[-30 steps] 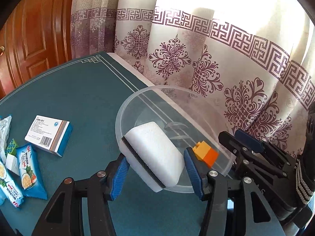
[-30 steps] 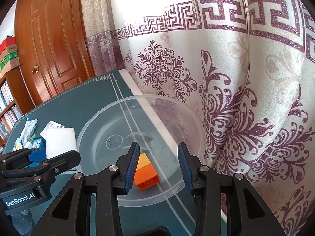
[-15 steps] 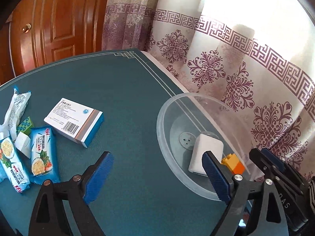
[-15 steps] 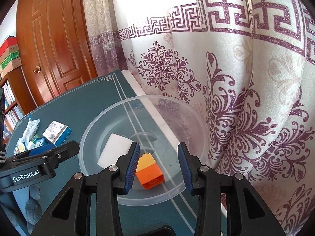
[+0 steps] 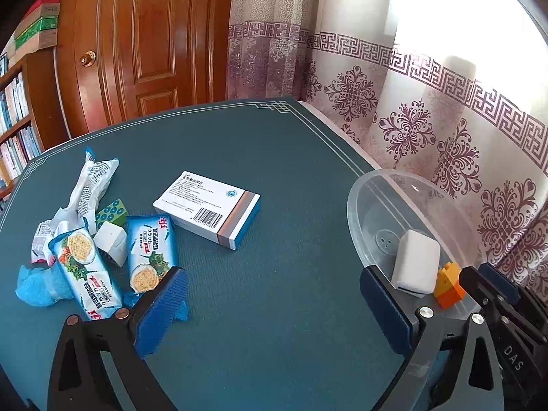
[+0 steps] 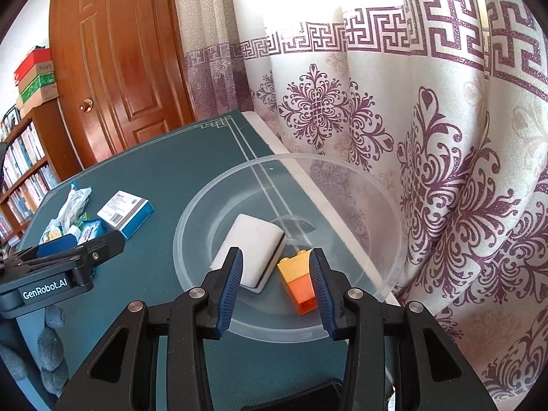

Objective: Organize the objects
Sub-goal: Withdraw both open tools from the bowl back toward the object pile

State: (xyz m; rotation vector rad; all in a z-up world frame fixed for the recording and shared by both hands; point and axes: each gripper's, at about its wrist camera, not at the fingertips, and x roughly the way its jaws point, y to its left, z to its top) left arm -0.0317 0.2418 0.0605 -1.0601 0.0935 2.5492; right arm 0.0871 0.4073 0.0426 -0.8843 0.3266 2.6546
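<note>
My left gripper [image 5: 274, 303] is spread wide with nothing between its blue pads, hovering over the dark teal table [image 5: 267, 157]. My right gripper [image 6: 275, 286] is parted too, its pads framing but not pinching anything, poised at the near rim of the clear plastic bowl [image 6: 383, 202] that sits at the table's edge against the patterned curtain [image 6: 445, 137].

Inside the bowl I see two things. The white sponge [image 6: 250, 248] is a rounded rectangular block with a thin dark scouring layer along one face; it lies flat on the bowl's floor, slightly angled. Just beside it lies a toy brick [image 6: 298, 282], yellow at one end and orange at the other, on its side. From the left wrist view the sponge [image 5: 416, 262] and brick [image 5: 448, 286] appear nearly touching, though I cannot tell if they actually meet.

Well apart from the bowl, toward the table's left, the remaining items cluster: a white and blue medicine box [image 5: 207, 209] with a barcode lying flat, two blue cracker packets [image 5: 150, 253], a crumpled white wrapper [image 5: 90, 185], a green studded brick [image 5: 111, 212], a small white block [image 5: 109, 241] between the packets, and a blue cloth [image 5: 37, 289] partly under one packet.
</note>
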